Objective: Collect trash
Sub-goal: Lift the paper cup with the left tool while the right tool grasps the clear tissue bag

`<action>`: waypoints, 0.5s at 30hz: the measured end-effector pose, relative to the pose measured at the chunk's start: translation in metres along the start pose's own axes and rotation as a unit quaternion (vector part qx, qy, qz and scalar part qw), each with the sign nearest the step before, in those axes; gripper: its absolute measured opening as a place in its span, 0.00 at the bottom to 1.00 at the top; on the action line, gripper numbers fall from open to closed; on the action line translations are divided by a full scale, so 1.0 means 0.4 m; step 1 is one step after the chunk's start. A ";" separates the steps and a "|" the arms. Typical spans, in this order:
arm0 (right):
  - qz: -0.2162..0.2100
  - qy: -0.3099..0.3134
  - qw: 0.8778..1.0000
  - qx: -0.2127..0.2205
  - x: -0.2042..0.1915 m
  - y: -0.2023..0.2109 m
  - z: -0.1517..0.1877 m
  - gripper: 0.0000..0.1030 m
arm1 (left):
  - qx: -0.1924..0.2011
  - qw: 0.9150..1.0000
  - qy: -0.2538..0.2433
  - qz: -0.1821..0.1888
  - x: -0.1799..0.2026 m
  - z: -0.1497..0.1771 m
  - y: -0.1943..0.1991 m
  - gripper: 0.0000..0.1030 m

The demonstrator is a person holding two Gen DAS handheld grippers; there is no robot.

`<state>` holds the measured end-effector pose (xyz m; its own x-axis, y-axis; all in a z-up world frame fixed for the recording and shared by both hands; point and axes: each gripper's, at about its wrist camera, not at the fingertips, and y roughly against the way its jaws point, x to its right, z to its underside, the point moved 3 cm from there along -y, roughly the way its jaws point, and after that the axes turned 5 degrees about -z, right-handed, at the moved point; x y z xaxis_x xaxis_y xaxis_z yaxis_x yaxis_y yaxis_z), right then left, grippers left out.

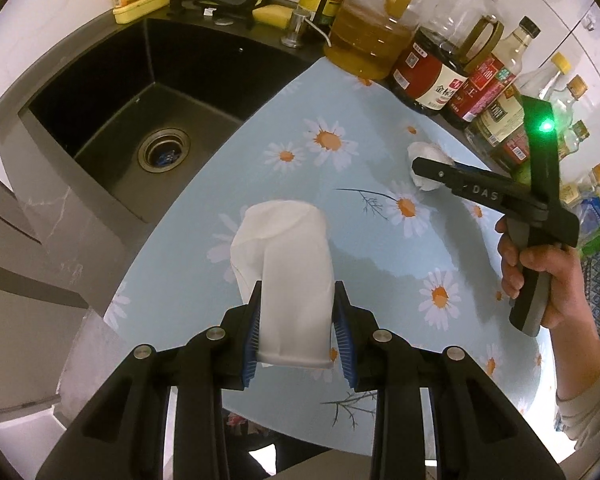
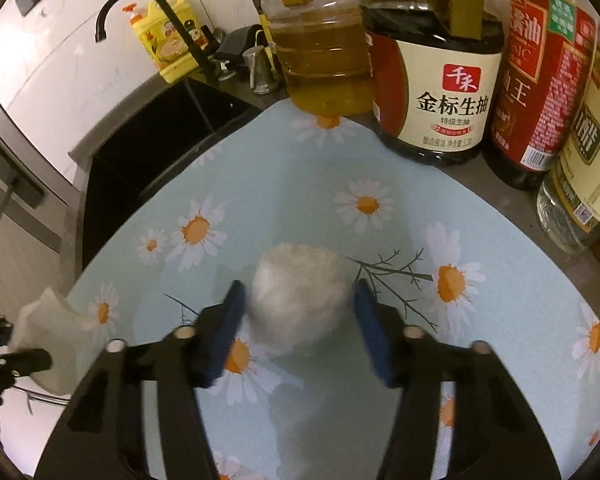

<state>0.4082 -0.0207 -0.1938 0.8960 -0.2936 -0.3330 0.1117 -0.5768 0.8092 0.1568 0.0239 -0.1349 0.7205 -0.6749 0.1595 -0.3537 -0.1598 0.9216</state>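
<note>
My left gripper (image 1: pixel 296 320) is shut on a white paper cup (image 1: pixel 288 256), its blue pads pressing the cup's lower sides; the cup is dented and hangs over the daisy-print mat (image 1: pixel 364 248). The cup (image 2: pixel 48 332) also shows at the left edge of the right wrist view. A crumpled white tissue ball (image 2: pixel 300 296) lies on the mat, and my right gripper (image 2: pixel 300 320) has its blue pads against both flanks of the ball. In the left wrist view the right gripper (image 1: pixel 424 170), held by a hand (image 1: pixel 540 276), reaches over the tissue ball (image 1: pixel 422 150) and hides part of it.
A dark sink (image 1: pixel 112 92) with a black tap (image 2: pixel 148 4) lies left of the mat. Oil and soy sauce bottles (image 2: pixel 432 92) crowd the back and right edge, close behind the ball. Yellow dish soap (image 2: pixel 172 40) stands by the tap.
</note>
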 end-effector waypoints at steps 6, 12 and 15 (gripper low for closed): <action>0.010 -0.004 1.000 0.010 -0.015 0.030 0.017 0.51 | 0.005 1.000 -0.010 0.011 -0.007 0.007 0.017 0.30; 0.026 -0.019 0.999 0.025 -0.048 0.080 0.049 0.51 | 0.012 0.999 -0.035 0.033 -0.015 0.009 0.034 0.30; 0.041 -0.034 0.998 0.035 -0.076 0.116 0.078 0.51 | 0.018 0.997 -0.053 0.049 -0.023 0.010 0.046 0.30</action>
<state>0.3727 -0.0621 -0.1612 0.8694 -0.3916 -0.3012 0.0072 -0.5996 0.8002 0.1414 0.0242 -0.1207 0.6148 -0.7608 0.2079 -0.4424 -0.1145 0.8895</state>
